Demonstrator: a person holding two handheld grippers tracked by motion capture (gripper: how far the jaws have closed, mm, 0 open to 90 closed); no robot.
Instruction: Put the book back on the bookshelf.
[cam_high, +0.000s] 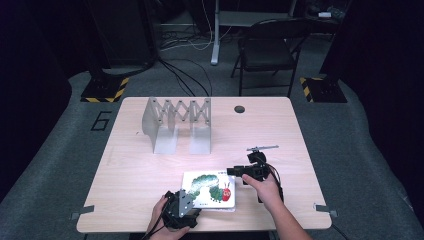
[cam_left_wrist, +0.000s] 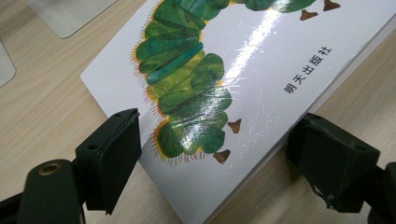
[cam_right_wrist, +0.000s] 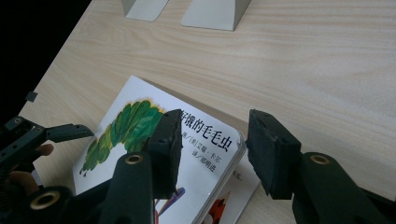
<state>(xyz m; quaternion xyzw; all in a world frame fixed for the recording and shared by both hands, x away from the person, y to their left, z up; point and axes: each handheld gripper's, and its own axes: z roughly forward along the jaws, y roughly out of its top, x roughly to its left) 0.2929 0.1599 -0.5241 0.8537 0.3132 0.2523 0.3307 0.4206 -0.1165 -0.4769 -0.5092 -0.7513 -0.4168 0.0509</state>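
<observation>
A white picture book with a green caterpillar on its cover lies flat near the table's front edge. My left gripper sits at its near left corner. In the left gripper view that corner of the book lies between the jaws of my left gripper, and the pads stand close against its two edges without a clear squeeze. My right gripper points left at the far right corner. There one jaw hovers over the book's cover and the other stands off past the edge, so my right gripper is open.
A grey metal expanding book rack stands at the back left of the wooden table. A printed sheet or second book peeks out under the picture book. A folding chair stands beyond the table.
</observation>
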